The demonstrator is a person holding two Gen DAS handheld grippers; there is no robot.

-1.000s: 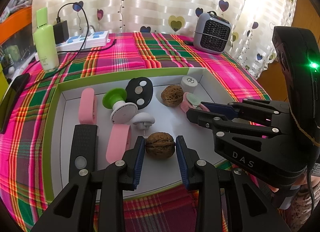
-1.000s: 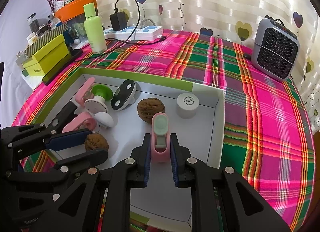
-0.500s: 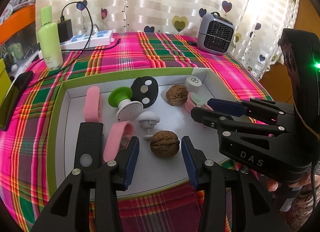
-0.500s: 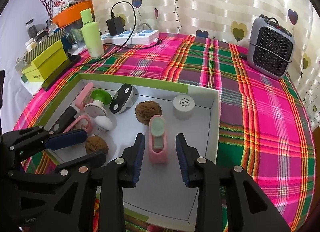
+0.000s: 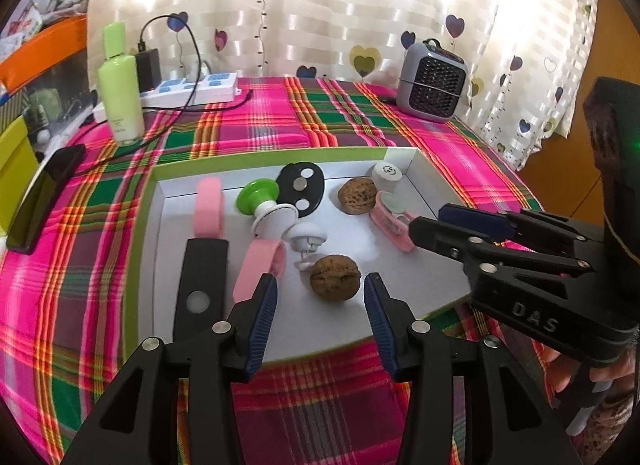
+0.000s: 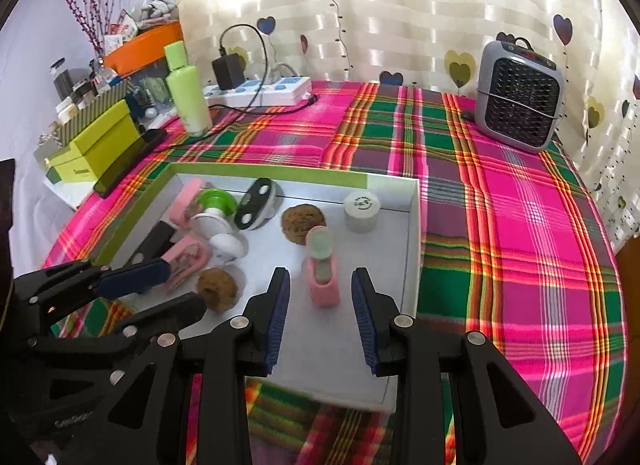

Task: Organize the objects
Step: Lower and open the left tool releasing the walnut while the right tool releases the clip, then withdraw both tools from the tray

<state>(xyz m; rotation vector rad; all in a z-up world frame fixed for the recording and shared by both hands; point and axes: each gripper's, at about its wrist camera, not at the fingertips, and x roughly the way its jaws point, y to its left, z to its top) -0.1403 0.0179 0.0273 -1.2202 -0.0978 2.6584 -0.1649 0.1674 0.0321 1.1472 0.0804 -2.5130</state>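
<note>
A shallow white box with a green rim (image 5: 144, 201) (image 6: 414, 225) lies on the plaid cloth and holds small items. My left gripper (image 5: 318, 293) is open, just behind a walnut (image 5: 334, 283) that rests on the box floor. My right gripper (image 6: 320, 293) is open, just behind an upright pink clip with a mint pad (image 6: 321, 265); that clip also shows in the left wrist view (image 5: 390, 217). A second walnut (image 5: 356, 196) (image 6: 303, 221), a white cap (image 6: 361, 211), a green-and-white knob (image 5: 262, 201), a black oval piece (image 5: 302, 191) and pink clips (image 5: 208, 207) lie in the box.
A grey heater (image 6: 520, 105) stands at the back right. A green bottle (image 6: 188, 95), a power strip with charger (image 6: 264, 87), a black phone (image 5: 44, 195) and yellow-green boxes (image 6: 96, 141) are at the back left. A flat black bar (image 5: 202, 281) lies in the box.
Both grippers opened and drew back. The left let go of the walnut, the right let go of the pink clip; both items stay on the box floor.
</note>
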